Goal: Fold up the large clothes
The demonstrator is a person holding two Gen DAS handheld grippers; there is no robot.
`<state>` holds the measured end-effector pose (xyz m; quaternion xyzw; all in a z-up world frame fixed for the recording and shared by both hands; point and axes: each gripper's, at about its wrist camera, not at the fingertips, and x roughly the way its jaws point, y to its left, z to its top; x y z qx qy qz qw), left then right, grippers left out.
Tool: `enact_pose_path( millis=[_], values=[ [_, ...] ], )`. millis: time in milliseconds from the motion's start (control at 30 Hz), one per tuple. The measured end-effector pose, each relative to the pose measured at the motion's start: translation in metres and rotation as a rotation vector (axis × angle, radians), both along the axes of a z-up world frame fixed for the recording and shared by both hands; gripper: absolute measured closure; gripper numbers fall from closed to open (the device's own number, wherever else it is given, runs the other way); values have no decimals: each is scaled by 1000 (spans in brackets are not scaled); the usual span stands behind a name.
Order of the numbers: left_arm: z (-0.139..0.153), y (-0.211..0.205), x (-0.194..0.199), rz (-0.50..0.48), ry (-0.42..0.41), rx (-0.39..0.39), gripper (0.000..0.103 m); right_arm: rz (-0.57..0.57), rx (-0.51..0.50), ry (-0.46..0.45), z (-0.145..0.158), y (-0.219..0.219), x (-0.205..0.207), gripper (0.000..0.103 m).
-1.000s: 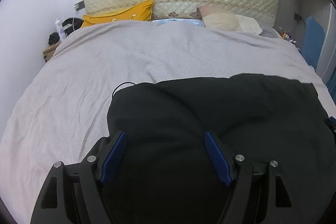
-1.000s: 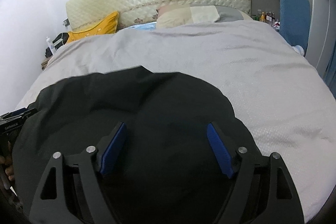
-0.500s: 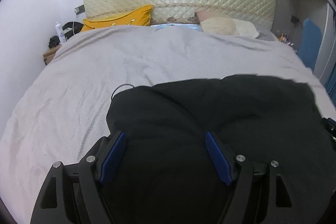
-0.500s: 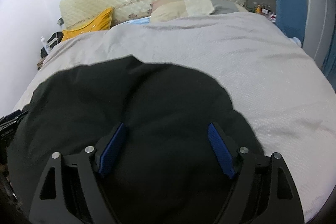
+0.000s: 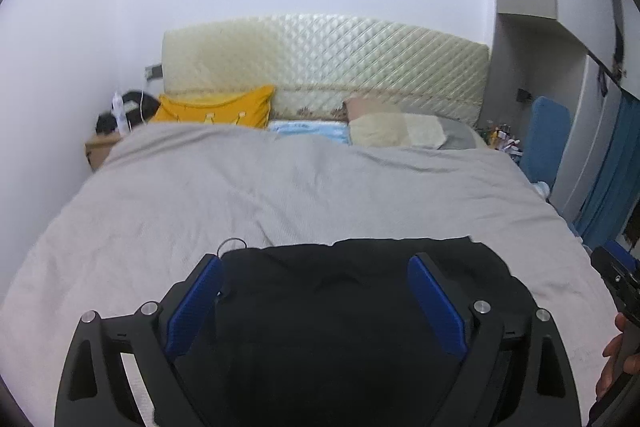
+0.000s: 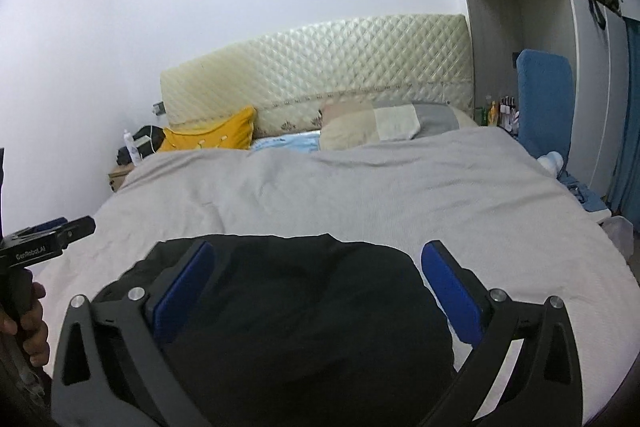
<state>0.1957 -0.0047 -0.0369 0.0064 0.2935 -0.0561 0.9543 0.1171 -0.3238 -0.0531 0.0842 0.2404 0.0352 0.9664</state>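
A black garment (image 5: 340,307) lies in a folded heap on the grey bed cover (image 5: 240,195) near the foot of the bed. My left gripper (image 5: 316,261) hovers above its left part. Its jaws are opening, and the blue pads (image 5: 196,303) touch no cloth. My right gripper (image 6: 318,247) hangs over the right part of the garment (image 6: 300,307), also opening, with nothing pressed between its pads (image 6: 452,295). Each gripper shows at the edge of the other's view, held in a hand (image 6: 32,331).
A quilted headboard (image 5: 328,67) stands at the far end, with a yellow pillow (image 5: 216,109) and a beige pillow (image 5: 396,131). A nightstand (image 5: 100,151) with clutter is at the far left. A blue panel (image 6: 544,99) and curtains stand along the right wall.
Both grippers have lifted up and back from the garment, and their jaws have spread wider. The black cloth now sits lower and smaller in both views.
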Motion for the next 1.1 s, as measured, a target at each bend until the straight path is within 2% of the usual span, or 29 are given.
enact_pose_path(
  millis=[400, 600, 700, 833, 967, 1033, 1100],
  values=[
    [69, -20, -114, -49, -127, 49, 9, 13, -23, -160, 80, 26, -101, 0],
    [98, -16, -165, -36, -179, 2, 7, 62, 10, -223, 112, 39, -154, 0],
    [105, -12, -192, -47, -196, -20, 7, 73, 42, -235, 114, 42, -177, 0],
    [110, -3, -222, -34, -217, -19, 6, 54, 33, -236, 110, 48, -201, 0],
    [107, 0, -241, -42, -224, 2, 6, 49, 18, -219, 102, 54, -218, 0],
    [102, 1, -248, -34, -213, 32, 6, 46, 3, -206, 99, 58, -225, 0],
    [96, 6, -253, -28, -192, 29, 6, 48, -21, -191, 96, 62, -231, 0]
  ],
)
